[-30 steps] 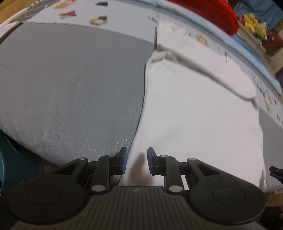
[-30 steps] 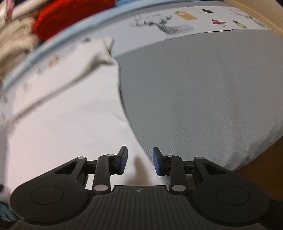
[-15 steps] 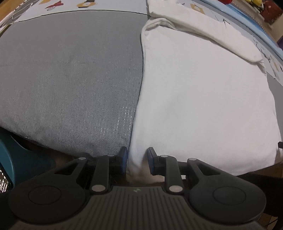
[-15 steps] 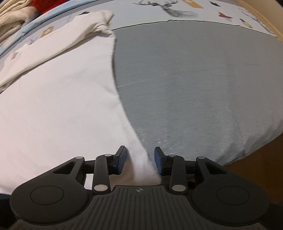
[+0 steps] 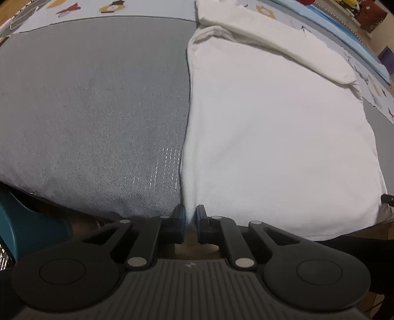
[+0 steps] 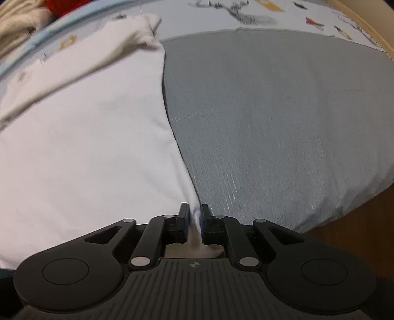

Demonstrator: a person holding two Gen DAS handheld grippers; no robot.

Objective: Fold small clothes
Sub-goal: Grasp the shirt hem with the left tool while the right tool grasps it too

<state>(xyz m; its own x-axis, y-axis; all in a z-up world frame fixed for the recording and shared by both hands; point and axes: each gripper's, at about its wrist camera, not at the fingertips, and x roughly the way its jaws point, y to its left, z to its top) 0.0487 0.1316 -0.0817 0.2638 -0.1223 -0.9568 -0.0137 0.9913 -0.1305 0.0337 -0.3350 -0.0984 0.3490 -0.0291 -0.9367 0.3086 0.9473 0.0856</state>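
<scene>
A white garment (image 5: pixel 278 137) lies flat on a grey cushion (image 5: pixel 93 110), with a folded sleeve (image 5: pixel 283 44) across its far end. My left gripper (image 5: pixel 189 214) is shut on the garment's near left corner at the cushion's front edge. In the right wrist view the same white garment (image 6: pixel 81 137) fills the left half, beside the grey cushion (image 6: pixel 275 110). My right gripper (image 6: pixel 194 214) is shut on the garment's near right corner.
A patterned light-blue sheet (image 5: pixel 103 9) lies beyond the cushion. A teal object (image 5: pixel 27 221) stands below the cushion's front edge at left. Beige and red fabrics (image 6: pixel 27 12) lie at the far left in the right wrist view. A wooden surface (image 6: pixel 357 233) shows at lower right.
Both grippers came down to the garment's near edge and closed on its two near corners; they were open one second ago.
</scene>
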